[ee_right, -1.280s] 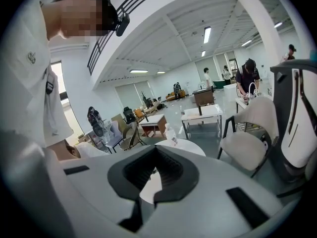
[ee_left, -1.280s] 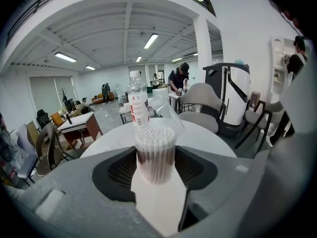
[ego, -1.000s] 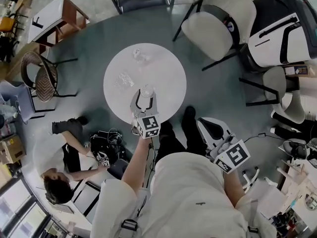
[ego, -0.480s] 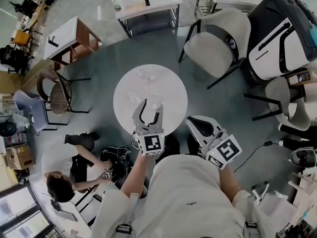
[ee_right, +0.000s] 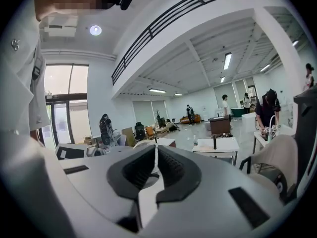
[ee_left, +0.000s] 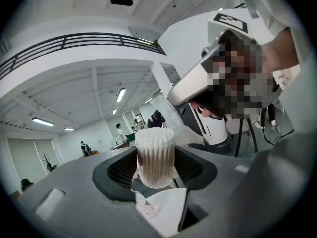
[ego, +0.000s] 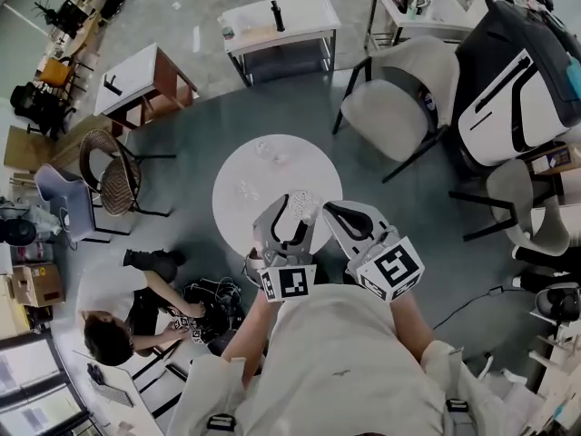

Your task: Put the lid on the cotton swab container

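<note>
My left gripper is raised above the round white table and shut on the cotton swab container. In the left gripper view the container is a clear upright cylinder packed with white swabs, gripped low between the dark pads, and its top has no lid. A scrap of white label shows below it. My right gripper hangs close beside it on the right, shut, with nothing seen between its jaws. Two small clear things lie on the table; I cannot tell which is the lid.
A person sits on the floor at the left beside cables. A wicker chair stands left of the table and a pale armchair to the back right. A white desk is further back.
The left gripper has lifted the swab container off the table and up toward me. The right gripper has risen and swung left, ending close beside the left one.
</note>
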